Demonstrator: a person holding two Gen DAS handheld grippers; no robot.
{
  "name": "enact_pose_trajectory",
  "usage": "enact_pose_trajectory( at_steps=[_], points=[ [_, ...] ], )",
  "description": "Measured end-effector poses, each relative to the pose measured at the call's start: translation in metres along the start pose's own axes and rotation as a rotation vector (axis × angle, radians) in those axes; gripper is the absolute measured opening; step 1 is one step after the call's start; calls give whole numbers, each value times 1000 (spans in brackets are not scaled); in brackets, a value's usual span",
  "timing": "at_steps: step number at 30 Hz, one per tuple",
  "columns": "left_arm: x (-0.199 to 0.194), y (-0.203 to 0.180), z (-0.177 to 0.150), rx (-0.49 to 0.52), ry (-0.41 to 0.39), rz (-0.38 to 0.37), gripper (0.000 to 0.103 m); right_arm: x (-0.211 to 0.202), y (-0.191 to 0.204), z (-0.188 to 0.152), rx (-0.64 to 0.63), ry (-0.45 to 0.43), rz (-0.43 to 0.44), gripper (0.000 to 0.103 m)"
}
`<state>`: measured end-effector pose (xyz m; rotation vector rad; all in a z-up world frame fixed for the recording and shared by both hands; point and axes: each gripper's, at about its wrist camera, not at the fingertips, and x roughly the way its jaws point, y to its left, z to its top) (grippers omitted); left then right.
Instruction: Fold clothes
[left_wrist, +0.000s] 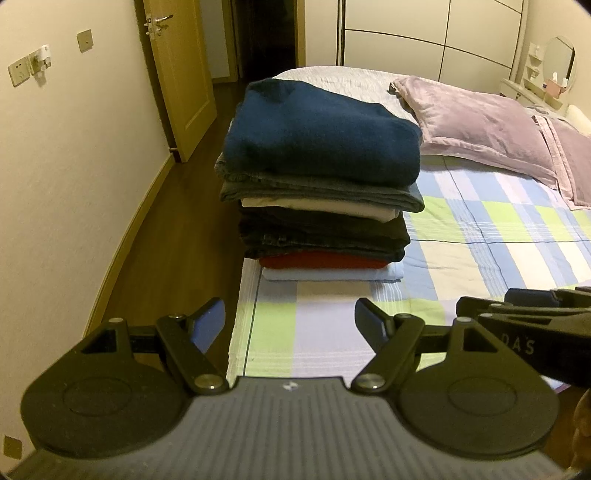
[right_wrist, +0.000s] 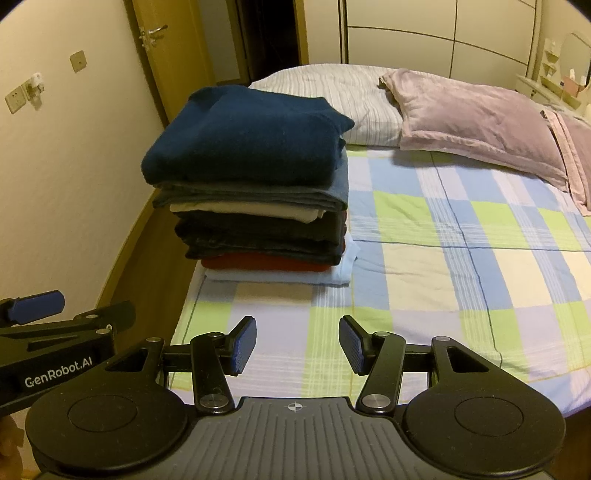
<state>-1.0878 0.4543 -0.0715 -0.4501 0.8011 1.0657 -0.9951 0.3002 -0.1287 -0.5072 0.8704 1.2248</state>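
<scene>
Both wrist cameras look down and forward from the near edge of the bed (left_wrist: 480, 229). The left view sits nearer the stack of folded clothes (left_wrist: 317, 177); the right view stands further right. Both share stack, pillow (right_wrist: 476, 122), door (right_wrist: 162, 44).

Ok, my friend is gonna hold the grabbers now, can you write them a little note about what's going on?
Left gripper: open, holding nothing, above the checked bedspread.
Right gripper: open, holding nothing, beside the left one.
Clothes: a folded stack sits near the bed's left edge, navy sweater on top, pale blue piece at the bottom.
Done: every garment in view is folded and stacked.
Left: no loose clothes show in either view; look around for more before stopping.
</scene>
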Motion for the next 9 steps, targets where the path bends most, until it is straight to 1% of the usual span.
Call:
enact_pose_trajectory(
  at_steps=[9],
  points=[
    [13, 0, 8, -15, 8, 6, 75, 13, -2, 11, -7, 6, 3, 53]
  ],
)
